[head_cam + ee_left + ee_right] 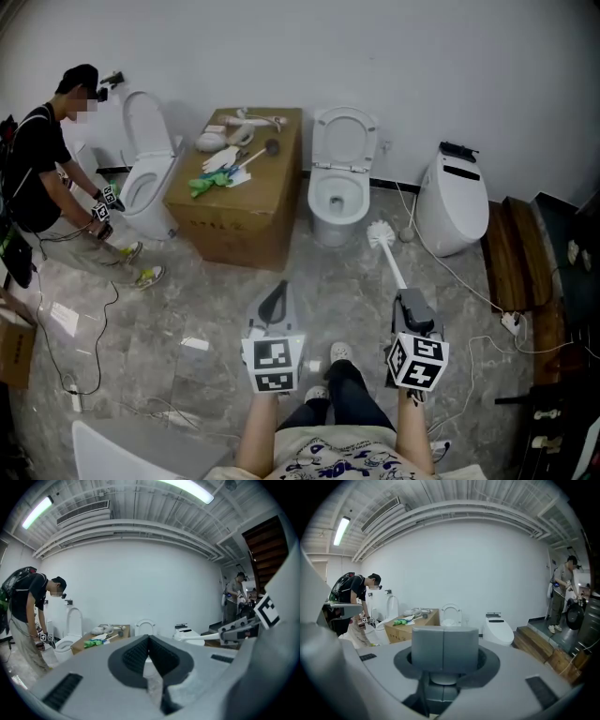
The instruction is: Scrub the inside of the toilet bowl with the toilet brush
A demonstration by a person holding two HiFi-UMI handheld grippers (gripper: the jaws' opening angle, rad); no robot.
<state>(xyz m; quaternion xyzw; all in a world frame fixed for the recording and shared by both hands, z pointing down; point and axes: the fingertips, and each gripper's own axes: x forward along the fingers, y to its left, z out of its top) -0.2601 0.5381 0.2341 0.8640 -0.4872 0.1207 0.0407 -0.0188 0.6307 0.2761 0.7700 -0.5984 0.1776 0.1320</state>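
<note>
Right now, your right gripper point(409, 302) is pinching the handle end of the toilet brush point(390, 257). In the right gripper view its jaws point(444, 641) are pressed tight, with the handle's round end showing just beneath them. The white handle runs forward from the gripper, and the bristle head sits just to the right of the toilet point(330, 223), level with the front of its base. The head is outside the bowl and not touching the porcelain. The toilet's lid point(344, 139) stands upright against the wall, so the bowl is open to you.

Your left gripper point(275, 298) is pulled back from the toilet, to the left of its front. Its pads point(137, 654) meet at the tip, and nothing is held between them.

A cardboard box point(234, 220) stands just to the left of the toilet, with brushes and cleaning bits lying on top. Further left of the toilet, past the box, another person point(37, 159) bends over a second toilet point(141, 192). A closed white unit point(453, 206) sits to the toilet's right.
</note>
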